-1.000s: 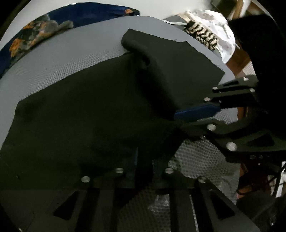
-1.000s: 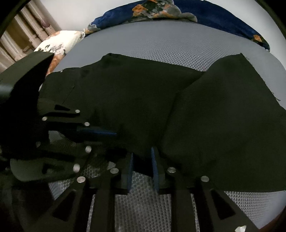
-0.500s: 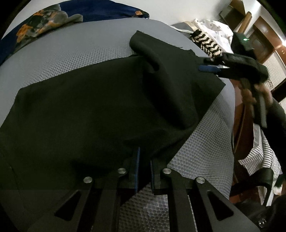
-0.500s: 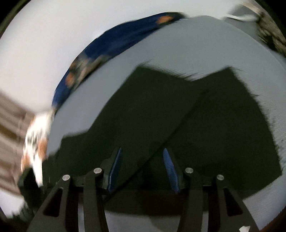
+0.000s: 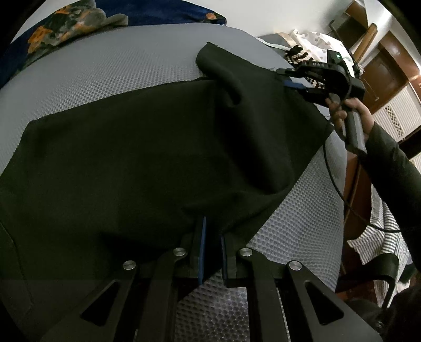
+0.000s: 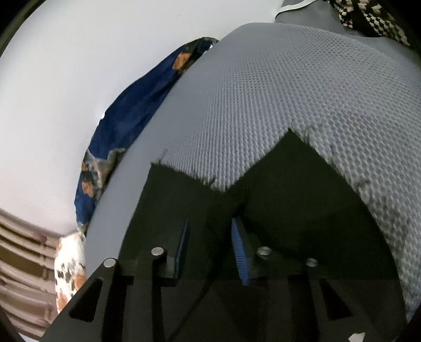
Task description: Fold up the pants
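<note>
Right gripper (image 6: 210, 244) has swung from the near edge to the far hem, jaws just narrowing around the pants (image 5: 131, 157); left gripper (image 5: 211, 247) stays clamped on the near edge.

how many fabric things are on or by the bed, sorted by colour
black: 1, the pants
blue floral: 1, a quilt
black-and-white checked: 1, a cloth
white spotted: 1, a cloth
striped: 1, a cloth
total: 5
</note>
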